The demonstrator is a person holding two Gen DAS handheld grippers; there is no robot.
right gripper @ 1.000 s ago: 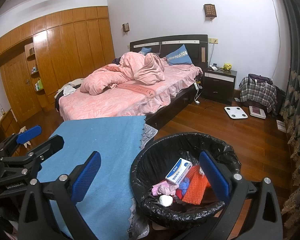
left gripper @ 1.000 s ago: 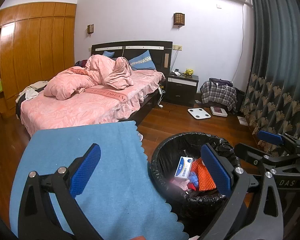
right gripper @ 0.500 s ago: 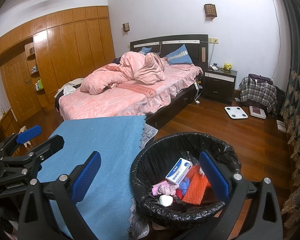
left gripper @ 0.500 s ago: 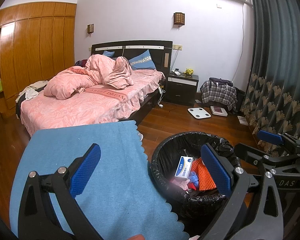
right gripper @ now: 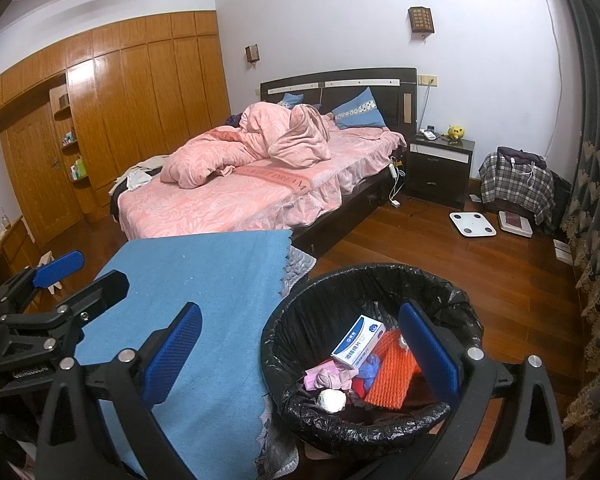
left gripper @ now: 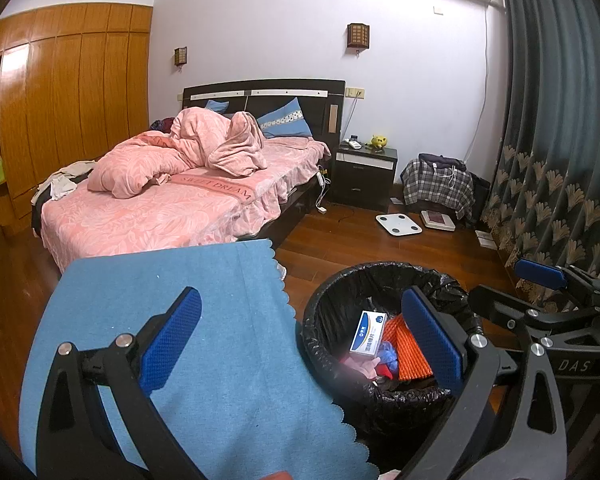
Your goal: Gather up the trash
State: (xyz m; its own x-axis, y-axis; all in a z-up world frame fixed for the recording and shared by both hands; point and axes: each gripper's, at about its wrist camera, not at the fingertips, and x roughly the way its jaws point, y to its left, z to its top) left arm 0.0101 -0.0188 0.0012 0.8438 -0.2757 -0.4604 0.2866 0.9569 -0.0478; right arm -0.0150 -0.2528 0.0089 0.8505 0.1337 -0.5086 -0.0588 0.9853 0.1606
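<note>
Now both tools hang spread wide and empty: left tool (left gripper: 300, 336) and right tool (right gripper: 300, 352) side by side above the blue-covered desk (right gripper: 204, 280) and the bin (right gripper: 372, 360). Bin sits at the desk's 3 o'clock edge, black liner (left gripper: 388, 280) over its rim. Inside lie a white-blue box (right gripper: 358, 342), orange mesh (right gripper: 390, 376), pink scraps (right gripper: 328, 376) and a foil ball (right gripper: 332, 400).

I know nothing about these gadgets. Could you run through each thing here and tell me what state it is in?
left gripper: open, empty.
right gripper: open, empty.
trash bin: bag-lined, partly filled.
white box: lying in the bin.
orange mesh: in the bin.
blue cloth: spread flat.
bed: unmade.
</note>
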